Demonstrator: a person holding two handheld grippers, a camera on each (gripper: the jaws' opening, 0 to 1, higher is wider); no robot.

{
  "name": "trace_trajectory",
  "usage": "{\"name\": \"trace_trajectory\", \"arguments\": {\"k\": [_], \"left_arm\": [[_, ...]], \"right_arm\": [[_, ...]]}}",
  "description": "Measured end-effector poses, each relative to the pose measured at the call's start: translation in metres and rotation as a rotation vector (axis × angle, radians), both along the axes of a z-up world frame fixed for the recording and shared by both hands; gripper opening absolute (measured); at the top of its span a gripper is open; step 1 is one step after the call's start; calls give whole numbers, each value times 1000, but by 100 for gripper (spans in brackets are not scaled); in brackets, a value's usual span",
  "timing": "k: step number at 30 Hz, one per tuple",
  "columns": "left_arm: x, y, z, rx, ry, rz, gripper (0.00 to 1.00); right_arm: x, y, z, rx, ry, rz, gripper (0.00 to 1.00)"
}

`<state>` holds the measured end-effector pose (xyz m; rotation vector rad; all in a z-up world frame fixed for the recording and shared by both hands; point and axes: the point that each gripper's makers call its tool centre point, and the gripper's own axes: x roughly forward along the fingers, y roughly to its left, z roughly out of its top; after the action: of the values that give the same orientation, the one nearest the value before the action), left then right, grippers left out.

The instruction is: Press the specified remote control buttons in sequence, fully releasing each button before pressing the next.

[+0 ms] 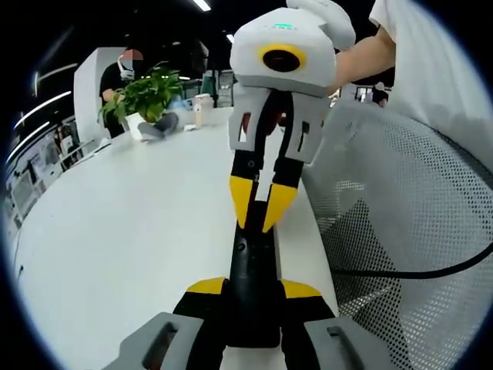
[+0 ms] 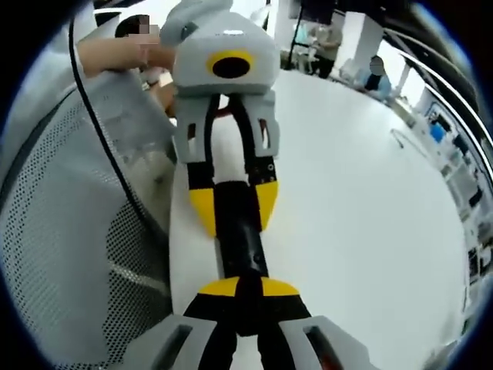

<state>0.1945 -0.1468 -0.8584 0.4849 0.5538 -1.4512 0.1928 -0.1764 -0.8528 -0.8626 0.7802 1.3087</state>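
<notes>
A long black remote control point(image 1: 250, 258) lies lengthwise over the white table point(image 1: 139, 231) near its edge. My left gripper point(image 1: 253, 291) is shut on its near end, with the yellow pads on either side. My right gripper point(image 1: 259, 222) comes in from the far side, its yellow fingertips point(image 1: 240, 202) closed to a point that rests on top of the remote. In the right gripper view, my right gripper point(image 2: 250, 288) sits shut over the remote control point(image 2: 240, 247), and the left gripper point(image 2: 233, 210) clamps the remote's other end.
A grey mesh chair back point(image 1: 400, 231) with a black cable point(image 1: 416, 271) stands beside the table edge, also seen as mesh point(image 2: 69, 231). A potted plant point(image 1: 146, 96) and a person stand at the table's far end. A person's arm point(image 1: 370, 54) holds the right gripper.
</notes>
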Motion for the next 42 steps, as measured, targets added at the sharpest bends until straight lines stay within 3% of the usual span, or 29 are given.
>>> {"name": "trace_trajectory", "arguments": {"k": [3,10,13,15,19,22,29,33,40,42], "left_arm": [[0,0,0,0,-1,-1,24],[1,0,-1,-1,0,-3,24],[1,0,0,-2,3,-1,24],[1,0,0,-3,4,-1,24],[1,0,0,-2,4,-2,24],[1,0,-1,-2,1,-4,24],[1,-1,-1,0,-1,-2,24],[1,-1,-1,5,0,0,24],[1,0,-1,4,0,2,24],[1,-1,-1,4,0,2,24]], "right_arm": [[-1,1,0,-25,-34,83,3],[-1,1,-2,-95,36,166,3],[2,1,-2,-128,141,63,3],[3,1,-3,-133,168,-8,2],[2,1,-3,-158,109,53,2],[0,1,-4,-185,47,167,2],[2,1,-4,-216,101,118,2],[0,-1,-4,-215,73,141,2],[2,-1,-2,-135,67,82,1],[6,0,-2,-124,26,85,0]]}}
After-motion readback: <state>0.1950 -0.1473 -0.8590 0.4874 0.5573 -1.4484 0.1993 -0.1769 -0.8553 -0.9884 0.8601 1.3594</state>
